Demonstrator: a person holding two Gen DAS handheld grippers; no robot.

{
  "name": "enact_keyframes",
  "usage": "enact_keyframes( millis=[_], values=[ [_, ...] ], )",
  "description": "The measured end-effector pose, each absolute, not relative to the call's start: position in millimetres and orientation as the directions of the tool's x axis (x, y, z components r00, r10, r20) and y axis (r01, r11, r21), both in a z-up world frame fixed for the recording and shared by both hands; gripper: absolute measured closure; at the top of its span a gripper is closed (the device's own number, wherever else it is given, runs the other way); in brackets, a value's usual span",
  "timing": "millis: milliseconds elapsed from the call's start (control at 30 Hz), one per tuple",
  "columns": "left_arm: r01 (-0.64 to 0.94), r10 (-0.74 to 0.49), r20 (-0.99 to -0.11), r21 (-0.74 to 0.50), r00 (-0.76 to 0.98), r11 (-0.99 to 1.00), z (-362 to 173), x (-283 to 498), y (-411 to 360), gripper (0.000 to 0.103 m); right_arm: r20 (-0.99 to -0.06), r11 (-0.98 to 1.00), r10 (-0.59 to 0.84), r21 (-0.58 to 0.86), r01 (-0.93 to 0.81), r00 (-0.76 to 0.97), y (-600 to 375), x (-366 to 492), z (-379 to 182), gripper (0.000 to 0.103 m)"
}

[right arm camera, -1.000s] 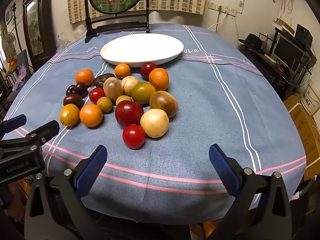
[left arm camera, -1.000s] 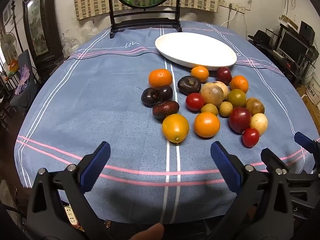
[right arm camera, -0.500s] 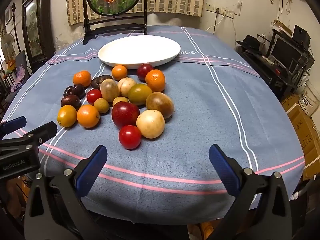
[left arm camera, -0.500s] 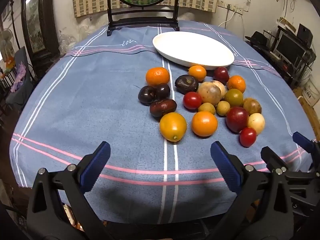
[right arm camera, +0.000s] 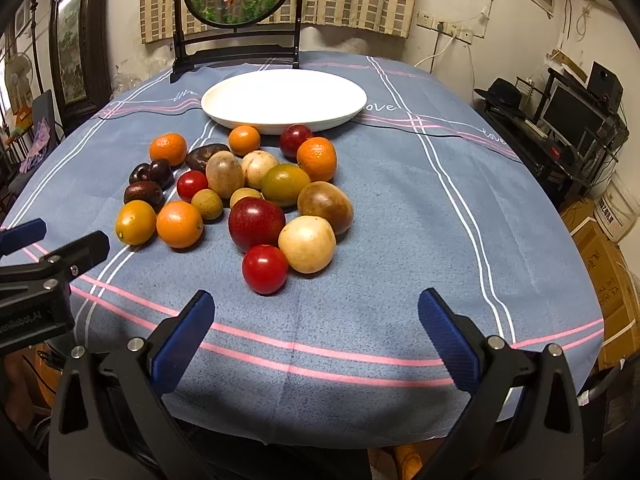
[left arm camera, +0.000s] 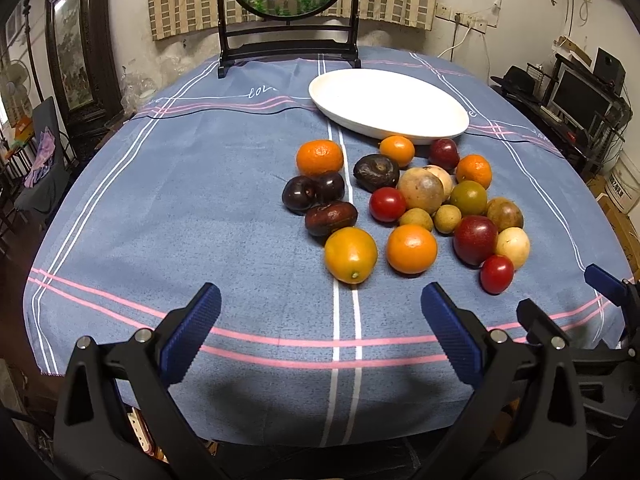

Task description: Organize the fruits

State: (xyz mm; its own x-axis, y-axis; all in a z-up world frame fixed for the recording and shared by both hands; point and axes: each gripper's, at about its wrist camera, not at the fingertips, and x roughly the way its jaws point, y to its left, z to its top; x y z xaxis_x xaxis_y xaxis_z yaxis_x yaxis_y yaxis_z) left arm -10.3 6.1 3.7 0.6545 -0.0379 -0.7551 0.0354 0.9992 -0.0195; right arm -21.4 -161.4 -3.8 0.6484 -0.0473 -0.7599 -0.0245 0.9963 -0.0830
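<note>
Left wrist view: the left gripper [left arm camera: 320, 330] is held over the near edge of the tablecloth [left arm camera: 200, 200], jaws spread wide with nothing between them; the right gripper's fingers [left arm camera: 604, 280] are seen at the right edge
Right wrist view: the right gripper [right arm camera: 316, 332] is likewise held wide apart and empty, above the pink stripes; the left gripper's fingers [right arm camera: 24, 234] are seen at the left edge
White plate [right arm camera: 224, 108]: set at the far middle of the cloth; nothing is seen in it
Fruits: all are gathered in a loose cluster just in front of the white plate
Small orange [right arm camera: 244, 140] and dark red fruit [right arm camera: 295, 139]: placed nearest the white plate's front rim
Red tomato [right arm camera: 264, 269]: placed farthest from the white plate, touching the pale round fruit [right arm camera: 307, 243]
Yellow-orange fruit [left arm camera: 351, 254]: placed on the white stripes, well in front of the white plate
Dark plums [left arm camera: 314, 192]: grouped left of the cluster, in front of a mandarin [left arm camera: 319, 157]
</note>
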Motion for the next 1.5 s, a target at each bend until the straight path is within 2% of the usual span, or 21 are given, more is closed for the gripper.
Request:
enact_keyframes(
  millis=[1500],
  values=[
    [0.051,-0.064,-0.749,-0.04,0.66,0.998,9.6,-15.8,6.0,0.002,-0.774,0.995,-0.024,-0.077,-0.057,0.632,-159.2,-22.3,-7.9,0.001]
  ],
)
